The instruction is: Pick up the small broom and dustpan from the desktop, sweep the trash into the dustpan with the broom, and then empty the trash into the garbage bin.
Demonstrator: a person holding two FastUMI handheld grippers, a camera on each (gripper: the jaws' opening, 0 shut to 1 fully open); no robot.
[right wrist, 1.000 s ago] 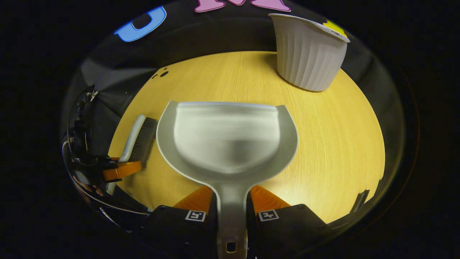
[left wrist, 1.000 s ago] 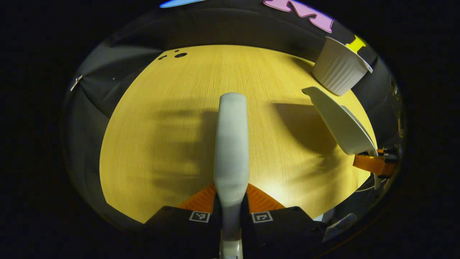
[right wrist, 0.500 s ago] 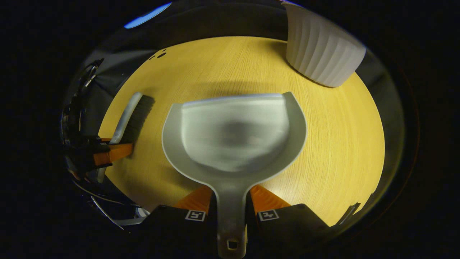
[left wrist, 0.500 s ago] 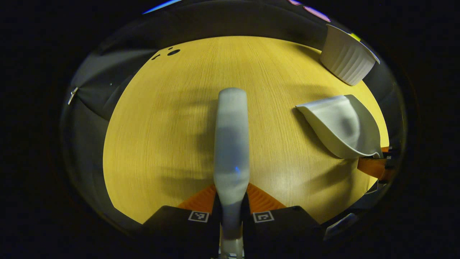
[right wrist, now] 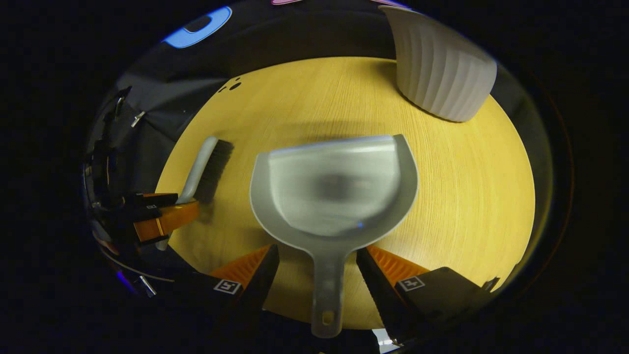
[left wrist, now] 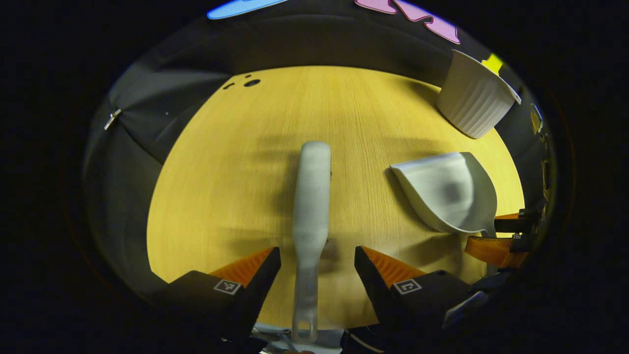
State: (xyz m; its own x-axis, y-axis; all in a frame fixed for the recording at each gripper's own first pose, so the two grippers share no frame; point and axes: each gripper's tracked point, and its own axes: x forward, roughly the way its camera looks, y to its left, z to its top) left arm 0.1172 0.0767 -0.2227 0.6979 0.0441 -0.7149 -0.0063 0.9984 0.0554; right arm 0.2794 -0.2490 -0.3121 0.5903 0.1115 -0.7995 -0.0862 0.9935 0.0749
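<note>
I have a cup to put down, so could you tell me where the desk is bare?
Bare: left of the broom, the far desk, and right of the dustpan below the bin. Crowded: between broom and dustpan.

The left gripper (left wrist: 318, 260) hangs low over the table (left wrist: 236, 162) with its 2 fingers spread wide, clear of the broom handle (left wrist: 310, 231) between them. The right gripper (right wrist: 318, 260) is likewise spread, its 2 fingers apart from the dustpan handle (right wrist: 328, 290) lying between them.

One broom (left wrist: 310, 206), dustpan (right wrist: 334, 191), bin (right wrist: 437, 73).
</note>
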